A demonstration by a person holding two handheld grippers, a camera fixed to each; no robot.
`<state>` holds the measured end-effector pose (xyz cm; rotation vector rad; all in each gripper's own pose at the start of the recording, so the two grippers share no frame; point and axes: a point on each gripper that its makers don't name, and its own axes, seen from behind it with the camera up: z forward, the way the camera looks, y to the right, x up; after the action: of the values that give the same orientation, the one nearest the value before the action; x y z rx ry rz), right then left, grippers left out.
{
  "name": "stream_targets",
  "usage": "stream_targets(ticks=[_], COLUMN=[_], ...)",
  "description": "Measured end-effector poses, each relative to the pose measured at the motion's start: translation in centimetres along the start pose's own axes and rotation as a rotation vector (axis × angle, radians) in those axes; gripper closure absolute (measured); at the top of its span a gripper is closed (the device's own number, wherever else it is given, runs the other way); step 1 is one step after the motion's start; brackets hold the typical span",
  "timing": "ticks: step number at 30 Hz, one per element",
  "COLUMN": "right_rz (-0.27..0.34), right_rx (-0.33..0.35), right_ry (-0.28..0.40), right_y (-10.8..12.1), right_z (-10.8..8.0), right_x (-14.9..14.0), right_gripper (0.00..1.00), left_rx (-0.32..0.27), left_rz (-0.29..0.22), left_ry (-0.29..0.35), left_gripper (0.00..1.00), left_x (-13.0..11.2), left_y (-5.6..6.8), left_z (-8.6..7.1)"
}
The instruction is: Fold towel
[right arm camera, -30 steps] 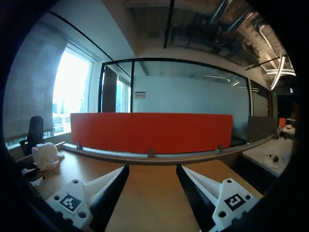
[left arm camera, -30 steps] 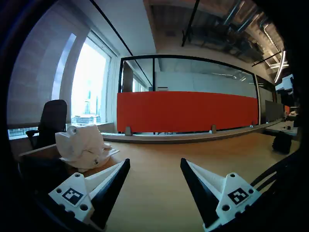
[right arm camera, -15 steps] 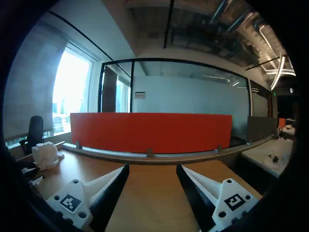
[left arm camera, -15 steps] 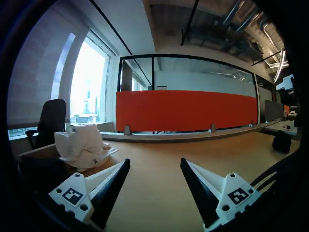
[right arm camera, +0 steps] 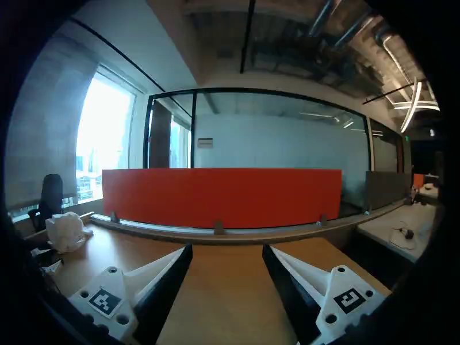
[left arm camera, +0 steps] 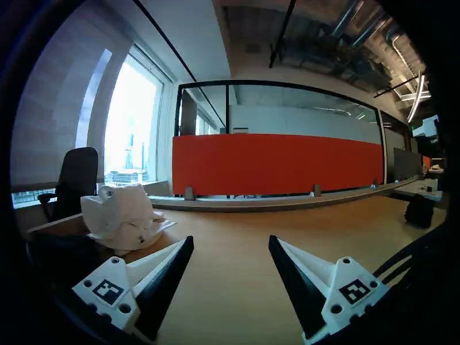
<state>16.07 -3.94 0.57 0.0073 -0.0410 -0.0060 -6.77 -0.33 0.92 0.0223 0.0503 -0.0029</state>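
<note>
Crumpled white cloth towel (left arm camera: 123,215) heaped at left on light wooden bench (left arm camera: 322,224), nr black office chair (left arm camera: 77,175). L gripper (left arm camera: 230,238) & R gripper (right arm camera: 226,247): fingers spread wide, holding nothing, well apart from towel.

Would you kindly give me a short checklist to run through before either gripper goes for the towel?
1. The towel is located, bunched in a heap on the desk: ok.
2. The left gripper has its jaws open and empty: ok.
3. The right gripper has its jaws open and empty: ok.
4. Either gripper is lined up on the towel: not ok; it lies off to the left in both views.
5. A corner to grasp is identified: cannot tell; the heap hides its edges.
</note>
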Motion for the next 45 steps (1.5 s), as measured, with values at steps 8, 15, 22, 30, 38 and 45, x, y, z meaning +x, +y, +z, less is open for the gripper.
stream_targets(ticks=[8,15,22,30,38,45], right_rz=[-0.013,-0.011,-0.003,0.008,0.013,0.031], right_rx=[-0.015,-0.034,-0.033,-0.017,-0.016,-0.022], right_ry=[0.027,0.031,0.031,0.033,0.034,0.036], right_y=[1.2,2.4,3.0,3.4,3.6,4.0], right_z=[-0.3,-0.5,-0.4,-0.1,0.0,0.1], right_x=[-0.8,-3.1,-5.7,-8.8,-11.5,-13.4], right_gripper=[0.06,0.06,0.06,0.06,0.06,0.06], left_rx=[0.0,0.0,0.0,0.0,0.001,0.001], left_rz=[0.0,0.0,0.0,0.0,0.0,0.0], left_ry=[0.0,0.0,0.0,0.0,0.0,0.0], left_gripper=[0.03,0.03,0.03,0.03,0.03,0.03], left_x=[0.0,-0.1,-0.1,-0.1,-0.1,-0.1], left_y=[0.0,0.0,0.0,0.0,0.1,0.1], left_z=[0.0,0.0,0.0,0.0,0.0,0.0])
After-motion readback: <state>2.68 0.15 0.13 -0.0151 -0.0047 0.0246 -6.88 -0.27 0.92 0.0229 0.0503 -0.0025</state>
